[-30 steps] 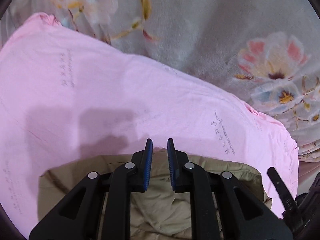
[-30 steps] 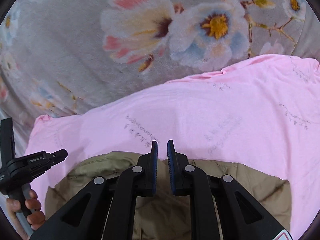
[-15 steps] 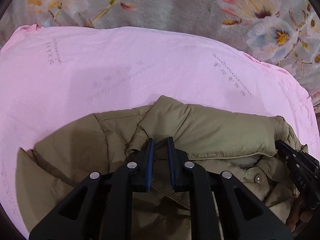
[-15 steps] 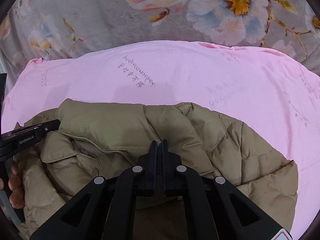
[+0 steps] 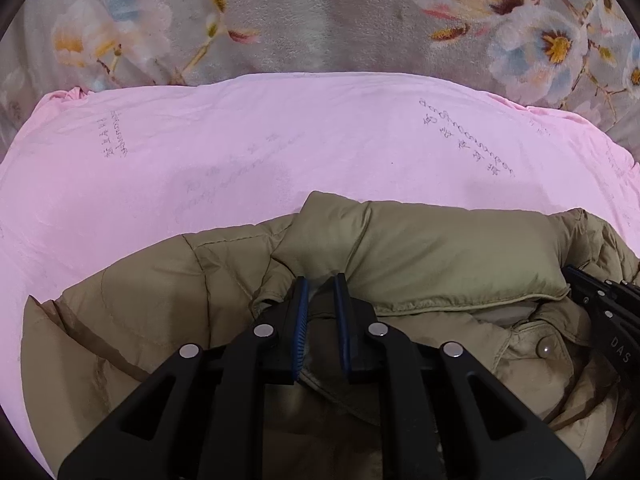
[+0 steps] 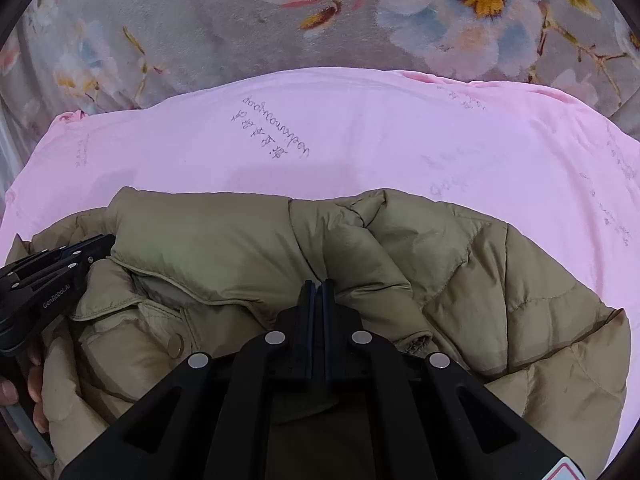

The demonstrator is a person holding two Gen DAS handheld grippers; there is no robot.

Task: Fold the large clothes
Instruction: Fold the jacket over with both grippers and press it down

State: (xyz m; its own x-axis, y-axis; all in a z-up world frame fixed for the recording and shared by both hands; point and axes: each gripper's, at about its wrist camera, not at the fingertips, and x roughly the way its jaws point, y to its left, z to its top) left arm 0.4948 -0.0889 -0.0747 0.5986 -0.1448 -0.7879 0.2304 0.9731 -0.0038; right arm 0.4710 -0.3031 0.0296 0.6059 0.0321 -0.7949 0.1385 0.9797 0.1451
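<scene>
An olive puffer jacket (image 5: pixel 440 252) lies crumpled on a pink cloth (image 5: pixel 280 140), its collar and a snap button (image 5: pixel 544 347) facing up. My left gripper (image 5: pixel 320 280) is shut on a fold of the jacket near the collar, with fabric showing between its blue pads. In the right wrist view the same jacket (image 6: pixel 480 280) fills the lower half. My right gripper (image 6: pixel 317 284) has its jaws pressed together, tips against a jacket fold, with no fabric visible between them. Each gripper shows at the edge of the other's view: the left gripper (image 6: pixel 52 280), the right gripper (image 5: pixel 608 312).
The pink cloth (image 6: pixel 400 140) carries faint printed writing and spreads beyond the jacket on all far sides. Under it lies a grey floral blanket (image 5: pixel 320 20), which fills the background. A person's hand (image 6: pixel 36 400) grips the left tool's handle at the lower left.
Both grippers came down with the jacket, which now rests spread on the pink cloth instead of hanging below them. The right jaws went from a small gap to fully together.
</scene>
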